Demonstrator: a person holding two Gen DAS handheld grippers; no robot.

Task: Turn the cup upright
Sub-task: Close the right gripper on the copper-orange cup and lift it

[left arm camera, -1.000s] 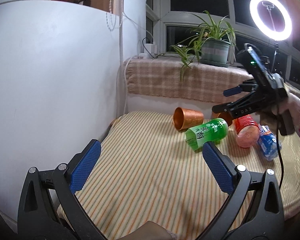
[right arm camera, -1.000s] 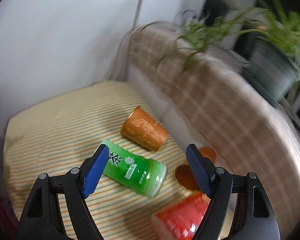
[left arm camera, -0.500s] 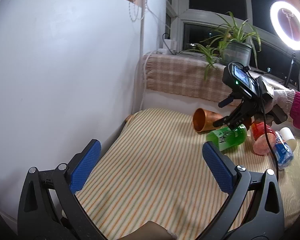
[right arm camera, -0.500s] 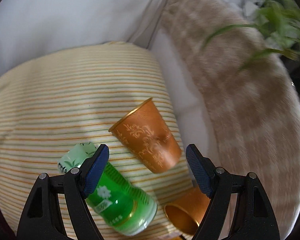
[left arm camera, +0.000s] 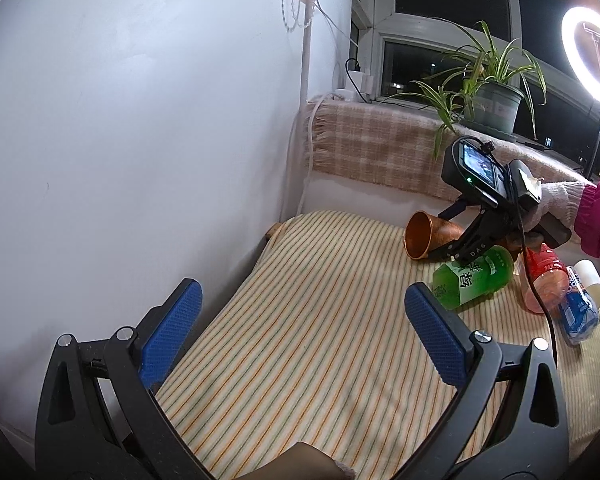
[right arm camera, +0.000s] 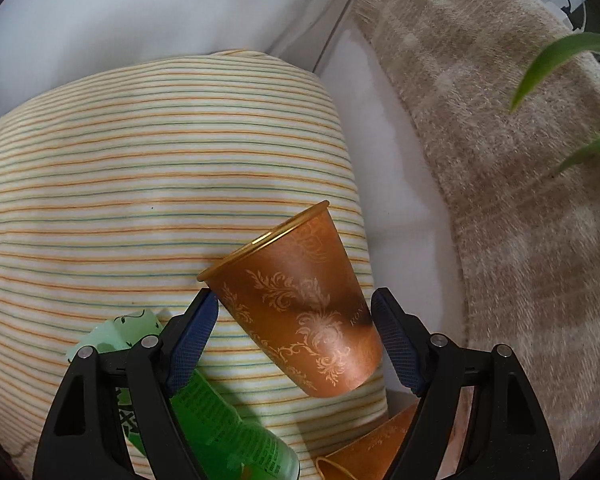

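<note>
My right gripper (right arm camera: 294, 342) angles down over the orange cup (right arm camera: 300, 308) lying sideways, jaws spread around it; my left gripper (left arm camera: 300, 328) hovers wide, empty.

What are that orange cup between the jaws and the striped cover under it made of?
The orange cup looks like coated paper or thin plastic: a matte orange wall with printed pale scrollwork and a shiny gold rolled rim; metal can't be ruled out. The striped cover looks like soft woven cloth: matte, with fine orange and green lines, and it drapes over the edge. The right gripper is open around the cup.
</note>
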